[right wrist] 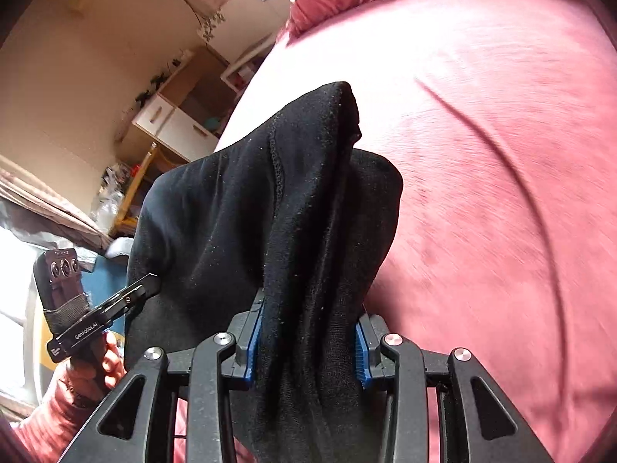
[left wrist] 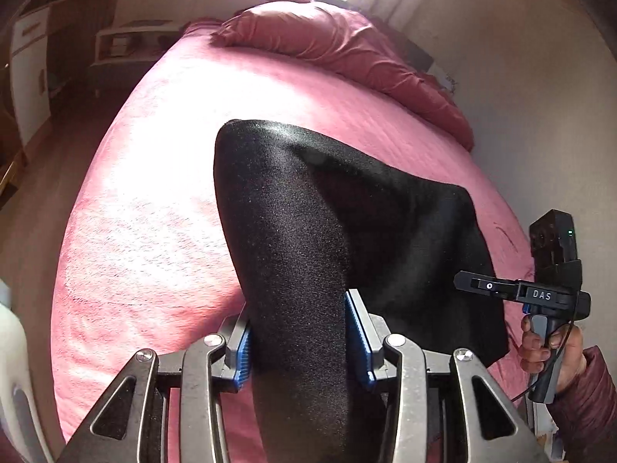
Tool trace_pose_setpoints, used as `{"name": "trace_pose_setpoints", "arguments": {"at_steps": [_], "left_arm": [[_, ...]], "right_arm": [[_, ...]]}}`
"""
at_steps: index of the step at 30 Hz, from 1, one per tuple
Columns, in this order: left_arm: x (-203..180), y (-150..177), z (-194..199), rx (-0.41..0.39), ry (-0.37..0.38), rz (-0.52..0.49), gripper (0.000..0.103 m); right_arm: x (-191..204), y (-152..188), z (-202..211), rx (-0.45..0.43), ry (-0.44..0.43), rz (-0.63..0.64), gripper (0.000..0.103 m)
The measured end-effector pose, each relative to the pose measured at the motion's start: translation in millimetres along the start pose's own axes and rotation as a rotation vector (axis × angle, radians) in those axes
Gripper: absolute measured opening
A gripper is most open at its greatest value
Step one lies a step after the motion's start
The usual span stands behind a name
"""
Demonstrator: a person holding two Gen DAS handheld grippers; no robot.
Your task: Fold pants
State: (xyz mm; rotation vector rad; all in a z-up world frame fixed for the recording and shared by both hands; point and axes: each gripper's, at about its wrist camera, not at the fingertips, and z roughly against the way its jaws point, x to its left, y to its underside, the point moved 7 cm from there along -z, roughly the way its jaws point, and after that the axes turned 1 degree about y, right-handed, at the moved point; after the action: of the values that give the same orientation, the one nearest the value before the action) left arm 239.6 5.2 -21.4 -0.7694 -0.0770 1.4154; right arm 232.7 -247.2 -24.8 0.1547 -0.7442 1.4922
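The black pants (left wrist: 308,212) hang lifted over a pink bed (left wrist: 154,193). My left gripper (left wrist: 299,333) is shut on a bunched part of the pants between its blue pads. My right gripper (right wrist: 308,341) is shut on another bunched part of the same black pants (right wrist: 270,200), with a stitched seam showing. The right gripper also shows at the right edge of the left wrist view (left wrist: 466,283), against the cloth. The left gripper shows at the lower left of the right wrist view (right wrist: 150,283), touching the cloth. The fabric spans between both grippers above the bed.
The pink bed cover (right wrist: 501,154) has a long crease. Pink pillows (left wrist: 327,38) lie at the head of the bed by the wall. White and wood cabinets (right wrist: 173,123) stand beside the bed. A white shelf unit (left wrist: 127,42) stands past the bed's far corner.
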Motion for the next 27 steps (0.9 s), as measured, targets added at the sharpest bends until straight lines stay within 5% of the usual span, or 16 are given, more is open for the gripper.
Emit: {"name": "trace_pose_setpoints", "arguments": {"at_steps": [4,7,11,15,27], "left_arm": [[21.8,12.6,-30.6,0.063,-0.099,0.028,0.077],[20.1,15.7,-23.7,0.036,-0.097,0.074,0.077],[8.4,18.0,3.5,-0.035,-0.25,0.02,0.077],[-16.1,14.2,27.4,-0.12,-0.323,0.007,0.077],[-42.7,64.0,78.2,-0.211,-0.349,0.002,0.077]], "right_arm": [[-19.6,-2.0,-29.6,0.053,0.058,-0.034,0.051],[-23.8,3.2,-28.1,0.048,0.06,-0.044,0.058],[-14.7,10.7,-2.0,-0.005,0.124,-0.017,0.065],[3.2,15.1,31.3,-0.111,0.221,0.036,0.068],[70.5,79.5,66.5,-0.194,0.328,0.135,0.076]]}}
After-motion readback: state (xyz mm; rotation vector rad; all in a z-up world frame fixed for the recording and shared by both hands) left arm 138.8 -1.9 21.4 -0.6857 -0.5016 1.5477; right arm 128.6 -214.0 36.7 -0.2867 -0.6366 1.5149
